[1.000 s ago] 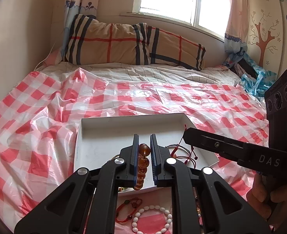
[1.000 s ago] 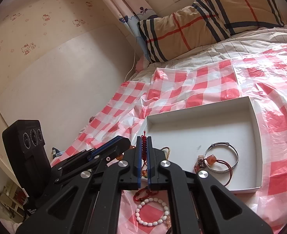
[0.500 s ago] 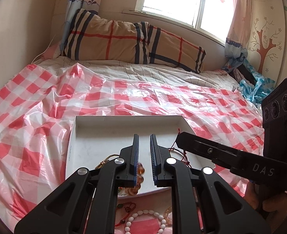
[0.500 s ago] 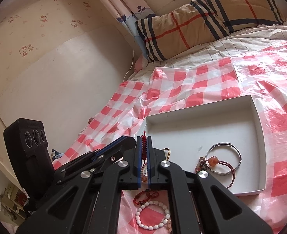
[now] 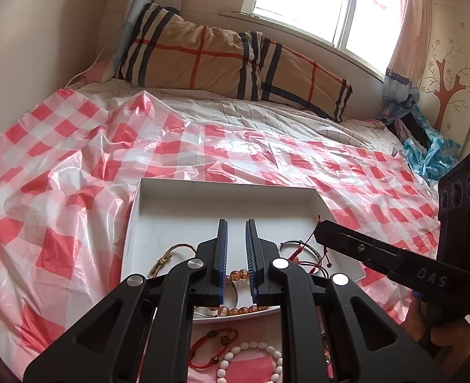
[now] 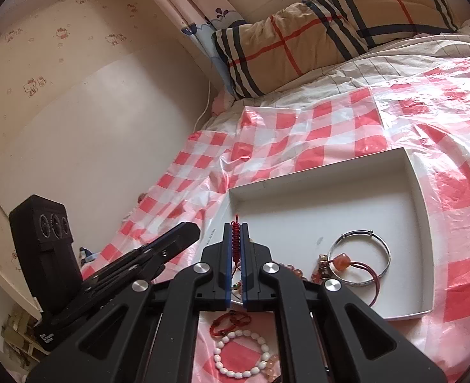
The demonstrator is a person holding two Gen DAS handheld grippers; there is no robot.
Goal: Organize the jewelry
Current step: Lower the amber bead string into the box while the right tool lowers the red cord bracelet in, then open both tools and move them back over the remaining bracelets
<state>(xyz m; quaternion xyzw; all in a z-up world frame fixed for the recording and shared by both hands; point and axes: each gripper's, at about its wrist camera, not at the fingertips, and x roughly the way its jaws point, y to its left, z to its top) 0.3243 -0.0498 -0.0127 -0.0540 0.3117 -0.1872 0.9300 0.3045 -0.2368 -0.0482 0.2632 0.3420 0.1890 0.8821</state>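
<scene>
Amber beads (image 5: 237,275), gripped in the left claw (image 5: 237,249) a second ago, now lie in the near tray (image 5: 222,188), one piece stowed; that claw stands empty, slightly apart, while the right claw (image 6: 235,249) clamps a red cord (image 6: 235,243).

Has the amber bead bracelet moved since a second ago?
Yes. The amber bead bracelet was pinched upright between the left gripper fingers; it now lies on the floor of the white tray, below the empty jaws.
</scene>
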